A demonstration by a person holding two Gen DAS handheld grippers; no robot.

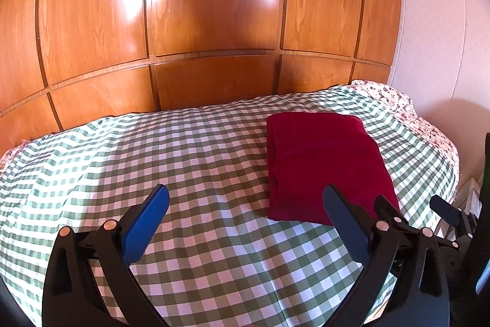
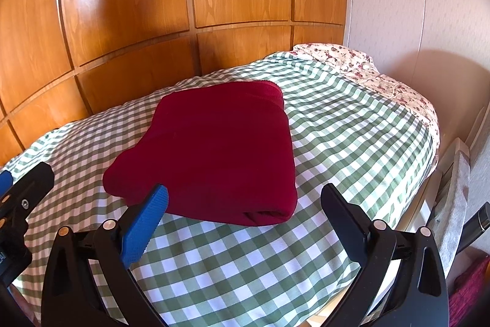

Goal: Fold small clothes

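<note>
**Red cloth, folded once, waiting on the bed**

Red and soft, one folded garment [image 2: 214,149] is seen lying flat on the checked bedcover [image 2: 337,124]. It is judged light and floppy; it is best pinched at a corner or along the thick near edge. Two grippers are counted. The left gripper [image 1: 245,204] and right gripper [image 2: 245,201] are spread wide, with nothing held.

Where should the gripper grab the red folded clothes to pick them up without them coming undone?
Probably the thick rolled fold at the near corner of the red garment, coming in low from the front edge of the checked bedspread. All the layers meet there, so one pinch catches the whole bundle. The right gripper is closest, its jaws wide open and empty.
</note>
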